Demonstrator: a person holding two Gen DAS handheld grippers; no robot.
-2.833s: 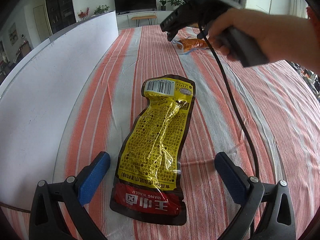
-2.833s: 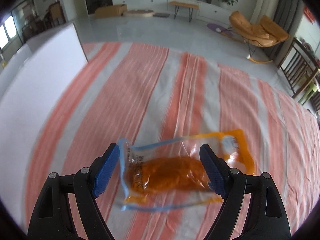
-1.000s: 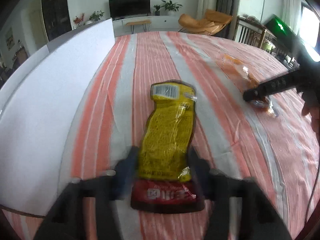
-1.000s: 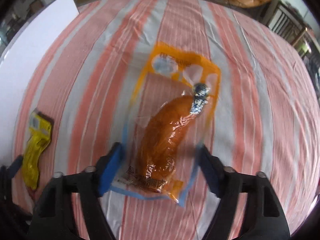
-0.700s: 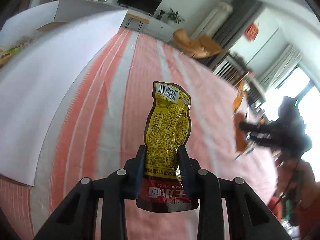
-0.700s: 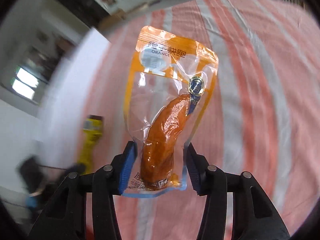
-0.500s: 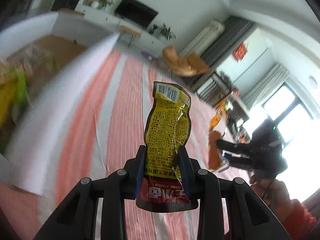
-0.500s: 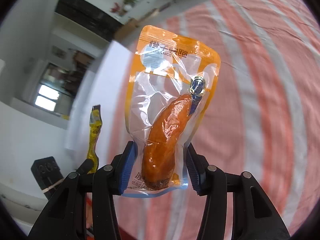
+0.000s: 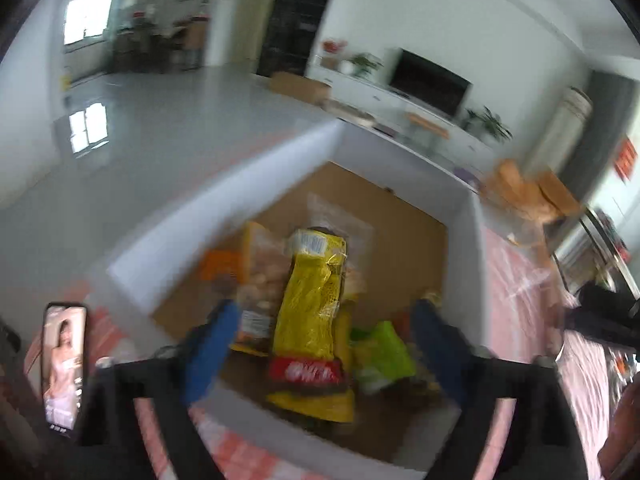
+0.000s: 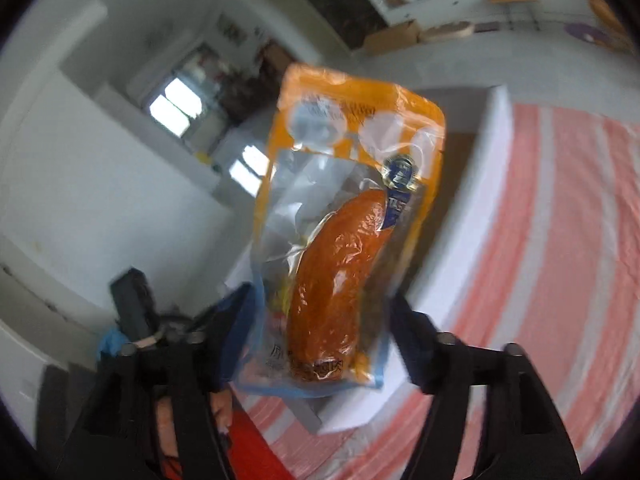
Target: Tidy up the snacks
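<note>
We are at the drop step: both snacks are being let go into the white box (image 9: 474,240), which stands on the striped worktop (image 10: 560,240). Our left hand-held gripper (image 9: 324,340) has just been opening, and its blue pads now stand well clear of the yellow pouch (image 9: 314,308), which is between them but no longer pinched; it appears to be falling onto the packets already in the box. Our right hand-held gripper (image 10: 320,320) has also just been opening, and the orange sausage pack (image 10: 344,248) sits between its spread jaws with a gap showing on the right side, so we judge it released rather than grasped, hanging above the near corner of the box. The next move calls for letting both packs fall clear, then drawing both tools back toward the worktop to look for more snacks. By count: two hand-held grippers, one yellow pouch, one orange sausage pack, one box, one phone (image 9: 64,364) beside it. The packets inside are too blurred to number; we make out a green one (image 9: 384,354) and several orange ones.
</note>
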